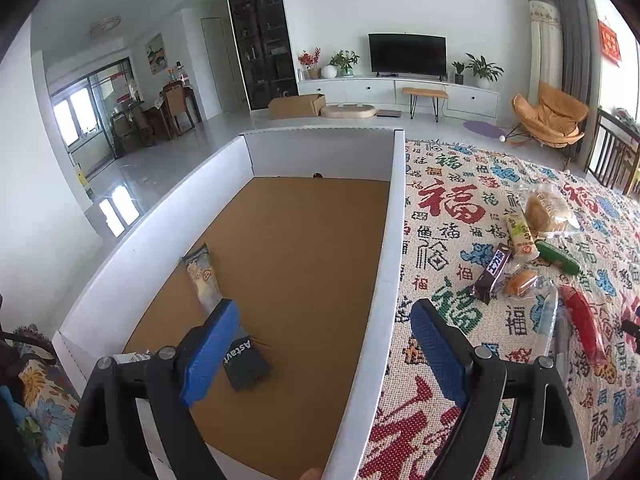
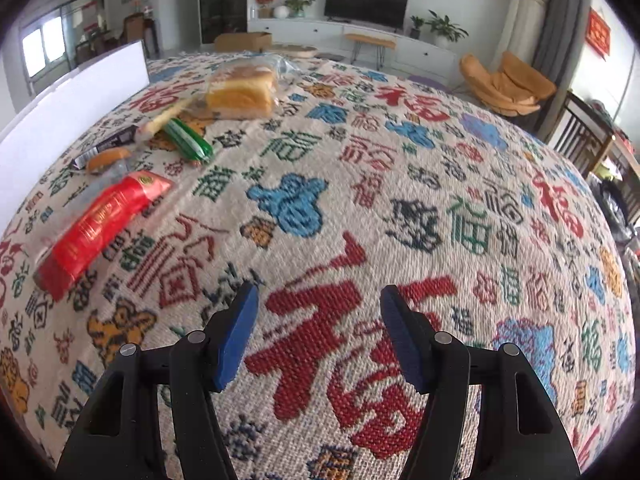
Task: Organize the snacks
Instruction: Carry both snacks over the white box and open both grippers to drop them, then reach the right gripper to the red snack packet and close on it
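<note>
Patterned cloth on table (image 2: 360, 184), box (image 1: 394, 240) beside. Mid-sort: both hand-held grippers, left (image 1: 320, 344) and right (image 2: 318, 332), apart, empty. Next: reach red packet (image 2: 100, 224), clamp.

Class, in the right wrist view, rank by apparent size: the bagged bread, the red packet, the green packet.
1. red packet, though it lies nearest the camera
2. bagged bread
3. green packet
</note>
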### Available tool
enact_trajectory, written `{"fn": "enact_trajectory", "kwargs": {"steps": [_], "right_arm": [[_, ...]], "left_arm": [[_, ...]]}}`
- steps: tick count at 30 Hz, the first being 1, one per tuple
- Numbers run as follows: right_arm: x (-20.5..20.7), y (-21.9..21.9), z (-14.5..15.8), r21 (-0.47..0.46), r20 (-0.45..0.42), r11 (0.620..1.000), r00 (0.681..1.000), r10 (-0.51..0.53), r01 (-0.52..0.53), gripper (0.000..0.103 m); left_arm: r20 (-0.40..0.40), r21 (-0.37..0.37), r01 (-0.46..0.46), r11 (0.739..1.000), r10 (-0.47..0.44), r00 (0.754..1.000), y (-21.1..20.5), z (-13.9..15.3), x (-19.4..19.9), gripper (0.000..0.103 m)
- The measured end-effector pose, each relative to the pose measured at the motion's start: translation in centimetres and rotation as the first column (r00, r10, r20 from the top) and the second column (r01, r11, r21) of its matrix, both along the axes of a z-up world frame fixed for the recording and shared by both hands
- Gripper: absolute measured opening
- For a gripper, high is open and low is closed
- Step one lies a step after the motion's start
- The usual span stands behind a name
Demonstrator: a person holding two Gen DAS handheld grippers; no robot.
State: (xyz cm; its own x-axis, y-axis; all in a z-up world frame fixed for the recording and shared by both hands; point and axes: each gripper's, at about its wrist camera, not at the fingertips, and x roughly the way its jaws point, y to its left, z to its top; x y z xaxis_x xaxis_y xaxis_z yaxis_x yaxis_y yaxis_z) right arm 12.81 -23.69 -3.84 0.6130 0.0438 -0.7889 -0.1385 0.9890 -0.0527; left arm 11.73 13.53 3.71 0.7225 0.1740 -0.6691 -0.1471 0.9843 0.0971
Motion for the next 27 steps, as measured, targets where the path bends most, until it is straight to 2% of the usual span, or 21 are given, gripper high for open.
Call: {"fn": "enact_trajectory", "kwargs": {"steps": [2,4,7,10,11,12,13,15,18,21,24,27], "right_arm": [[-0.4,-0.2,-0.5,0.021,0.011,1.0,1.0,-0.001,0.0,0.067],[-0.3,0.1,-0.6,0.019,0.026,1.0,1.0,-0.004,0.003,0.067],[0.0,0.8,-0.9,0.016,0.014,1.0,1.0,-0.006,0.006,0.077],[0.3,0.1,-1.2,0.059,-0.005,0.998,1.0,-0.027,0.028,0.083],[0.3,-0.1,-1.3,0.073,-0.006,0.997,1.0,-0.028,0.029,0.083],[0.3,-0.1,-1.4,0.068,-0.005,0.997,1.0,-0.028,0.028,0.083],[0.3,0.1,-1.4,0.058,-0.003,0.998,1.0,-0.028,0.028,0.083],[0.2,0.2,-1.4,0.052,-0.002,0.998,1.0,-0.03,0.03,0.083],[0.2,0.1,-1.4,0.057,-0.003,0.998,1.0,-0.03,0.03,0.084],[0.2,0.1,-1.4,0.058,-0.003,0.998,1.0,-0.03,0.03,0.084],[0.2,0.1,-1.4,0.057,-0.003,0.998,1.0,-0.03,0.03,0.084],[0.2,0.1,-1.4,0.056,-0.003,0.998,1.0,-0.03,0.03,0.084]], "left_arm": [[0.007,-0.018,0.006,1.0,-0.006,1.0,0.3,0.0,-1.2,0.087],[-0.001,-0.006,0.02,1.0,-0.02,1.0,-0.2,-0.2,-1.8,0.087],[-0.001,0.029,0.032,0.999,-0.032,0.999,-1.2,0.3,-2.5,0.087],[0.084,0.108,-0.009,0.994,0.0,0.996,-3.2,2.1,-4.2,0.087],[0.121,0.132,-0.014,0.991,-0.002,0.993,-4.2,2.9,-4.9,0.089],[0.154,0.151,-0.013,0.989,-0.01,0.988,-5.2,3.6,-5.8,0.096],[0.184,0.161,-0.008,0.987,-0.022,0.983,-6.4,4.2,-6.5,0.1],[0.206,0.13,0.049,0.99,-0.075,0.976,-8.4,4.8,-7.8,0.103],[0.106,0.019,0.178,0.984,-0.179,0.978,-11.3,3.5,-8.1,0.103],[-0.042,-0.125,0.266,0.956,-0.273,0.961,-13.8,-0.3,-7.7,0.103],[-0.158,-0.153,0.276,0.949,-0.299,0.941,-15.7,-4.2,-7.6,0.103],[-0.225,-0.169,0.278,0.946,-0.312,0.923,-16.6,-6.9,-7.2,0.103]]}}
